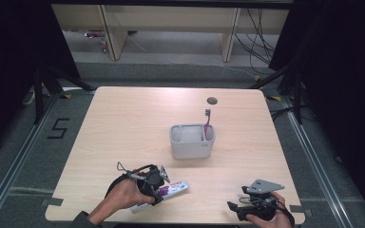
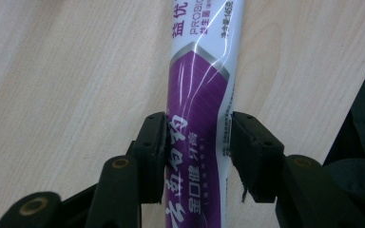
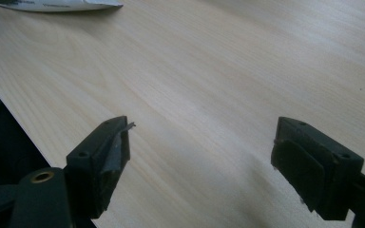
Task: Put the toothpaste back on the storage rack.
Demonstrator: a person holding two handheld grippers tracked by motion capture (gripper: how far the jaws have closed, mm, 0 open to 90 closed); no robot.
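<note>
Near the worktop's front edge, the left hand-held gripper (image 2: 197,142) is clamping the glossy purple-and-white toothpaste tube (image 2: 202,95), which risks slipping sideways, while the right hand-held gripper (image 3: 199,156) is gaping empty.

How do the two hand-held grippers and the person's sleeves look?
Both hand-held grippers are black. The left hand-held gripper has two jaws with blocky pads, small screw holes and brass-coloured pivot pins. The right hand-held gripper is built alike; one pad edge looks frayed. It carries a grey three-cornered plate on top. A dark sleeve shows at the left forearm.
</note>
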